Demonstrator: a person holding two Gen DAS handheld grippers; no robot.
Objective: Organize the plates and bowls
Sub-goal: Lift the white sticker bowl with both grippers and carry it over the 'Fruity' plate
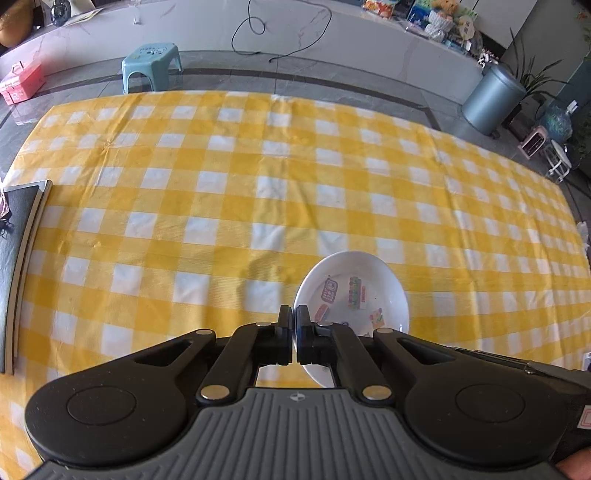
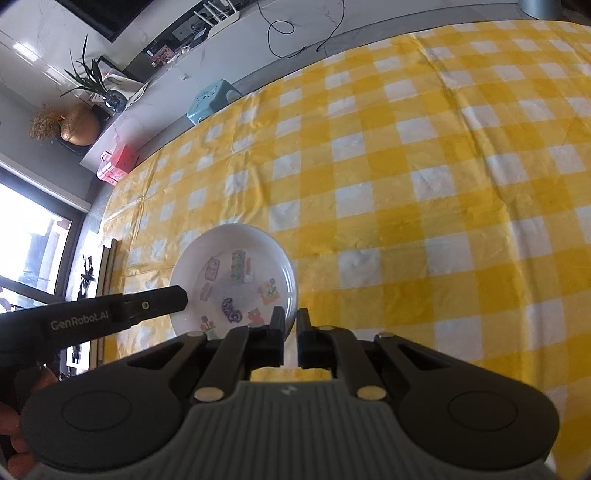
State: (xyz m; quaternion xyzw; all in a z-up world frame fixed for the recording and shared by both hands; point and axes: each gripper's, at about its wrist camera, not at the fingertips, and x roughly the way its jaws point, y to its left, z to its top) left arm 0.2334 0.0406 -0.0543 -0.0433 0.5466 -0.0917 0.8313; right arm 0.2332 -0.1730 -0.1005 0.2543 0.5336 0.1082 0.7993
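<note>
One white plate (image 1: 354,291) with stickers on checkered tabletop (image 1: 221,206). Left gripper (image 1: 294,317) and right gripper (image 2: 290,319) each clamped on its rim. Near plate edge hidden behind fingers.

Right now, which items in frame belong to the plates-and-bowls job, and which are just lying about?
Job:
- white plate with cartoon stickers
- left tool, shut on the plate's rim
- right tool, shut on the opposite rim

Lying about:
- yellow checked tablecloth
- blue stool
- pink box
- grey bin
- black cable
</note>
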